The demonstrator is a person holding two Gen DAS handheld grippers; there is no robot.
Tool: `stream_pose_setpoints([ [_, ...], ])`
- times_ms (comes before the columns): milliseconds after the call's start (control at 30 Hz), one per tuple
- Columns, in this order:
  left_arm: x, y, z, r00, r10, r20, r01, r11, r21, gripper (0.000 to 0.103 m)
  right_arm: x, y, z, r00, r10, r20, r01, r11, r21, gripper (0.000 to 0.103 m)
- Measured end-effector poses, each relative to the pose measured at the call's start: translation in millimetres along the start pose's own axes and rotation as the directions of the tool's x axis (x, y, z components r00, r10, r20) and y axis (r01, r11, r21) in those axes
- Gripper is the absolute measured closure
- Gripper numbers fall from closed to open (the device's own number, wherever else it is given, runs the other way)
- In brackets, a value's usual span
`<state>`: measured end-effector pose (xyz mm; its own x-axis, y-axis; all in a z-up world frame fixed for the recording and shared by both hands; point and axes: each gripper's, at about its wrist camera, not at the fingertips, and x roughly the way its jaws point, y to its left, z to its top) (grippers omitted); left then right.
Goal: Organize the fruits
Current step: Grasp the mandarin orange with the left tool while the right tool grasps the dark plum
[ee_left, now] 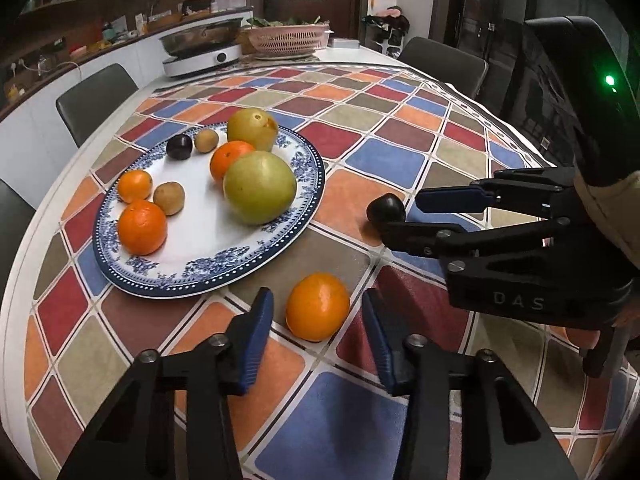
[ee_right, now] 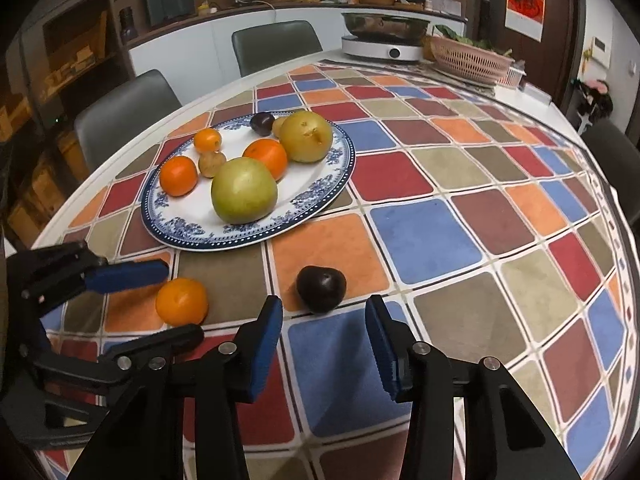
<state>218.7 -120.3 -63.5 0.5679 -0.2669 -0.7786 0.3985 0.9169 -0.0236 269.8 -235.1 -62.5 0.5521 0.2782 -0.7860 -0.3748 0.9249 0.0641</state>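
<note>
Both grippers open: left around orange, right near plum. Next, likely closing, lifting to plate.

Desk cloth: checked in blue, orange, red, maroon and olive-tan squares, divided by pale lines.
Round porcelain plate: white centre, blue floral rim edged with white dots on dark blue.
Loose round orange on the cloth: bright orange, dimpled skin.
Loose dark plum: near-black purple, glossy.
Large pomelo-like fruit: yellow-green.
Second large fruit at the plate's far edge: golden yellow-brown.
Plated oranges, for example: vivid orange.
Small kiwi-like fruits, for example: dull tan-brown.
Plated plum: dark purple.
Left gripper and right gripper: black frames, ribbed blue pads.
Woven basket: pink.
</note>
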Motion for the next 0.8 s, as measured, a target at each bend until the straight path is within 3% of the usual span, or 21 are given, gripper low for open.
stream_pose_setpoints([
  [67, 1.6, 1.4, 0.7, 1.000, -0.010, -0.007, 0.010, 1.000, -0.008, 0.070, 3.6, -0.8, 1.4, 1.000, 0.002, -0.006, -0.002, 1.000, 0.010, 0.063],
  [367, 0.7, 8.2, 4.4, 1.000, -0.011, -0.008, 0.011, 0.999, -0.036, 0.070, 19.1, 0.8, 9.3, 0.999, 0.026, -0.022, -0.025, 0.999, 0.042, 0.065],
  [533, -2.3, 13.5, 7.1, 1.000, 0.003, -0.002, -0.003, 0.998, -0.057, 0.070, 20.7, 1.5, 10.6, 1.000, 0.009, -0.022, -0.008, 0.999, 0.045, 0.074],
  [800, -17.6, 18.6, 3.8, 1.000, -0.002, 0.024, 0.004, 0.997, -0.078, 0.070, 3.4, 9.9, 8.8, 1.000, 0.002, 0.016, -0.003, 0.999, 0.046, 0.074],
])
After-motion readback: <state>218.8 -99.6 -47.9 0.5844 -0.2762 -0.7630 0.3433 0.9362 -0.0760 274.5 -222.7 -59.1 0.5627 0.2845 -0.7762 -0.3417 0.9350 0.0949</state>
